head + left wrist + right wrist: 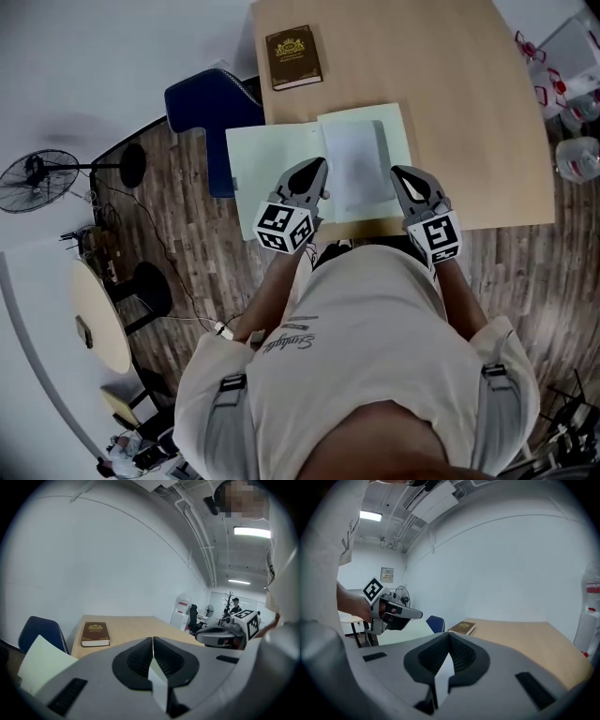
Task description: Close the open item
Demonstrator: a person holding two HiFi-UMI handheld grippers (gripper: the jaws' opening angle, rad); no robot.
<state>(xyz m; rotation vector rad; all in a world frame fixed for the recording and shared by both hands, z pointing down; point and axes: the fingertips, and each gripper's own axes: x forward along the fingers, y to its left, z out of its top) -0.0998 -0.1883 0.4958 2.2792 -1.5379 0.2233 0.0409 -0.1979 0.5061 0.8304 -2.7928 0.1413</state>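
An open pale green folder (272, 167) with white pages (354, 161) lies flat at the wooden table's (469, 112) near edge, and its left cover hangs past the table's left side. My left gripper (318, 170) hovers over the folder's middle, its jaws pressed together. My right gripper (402, 175) is held at the folder's right edge, also shut. In the left gripper view the shut left gripper (153, 645) points across the table, with the green cover (41, 665) low on the left. The right gripper (449, 641) holds nothing.
A closed brown book (293, 57) lies at the table's far left (95, 633) (462, 627). A blue chair (208, 105) stands left of the table. Clear bottles (577, 156) sit off the right end. A fan (37, 180) and a round side table (99, 315) stand on the floor at left.
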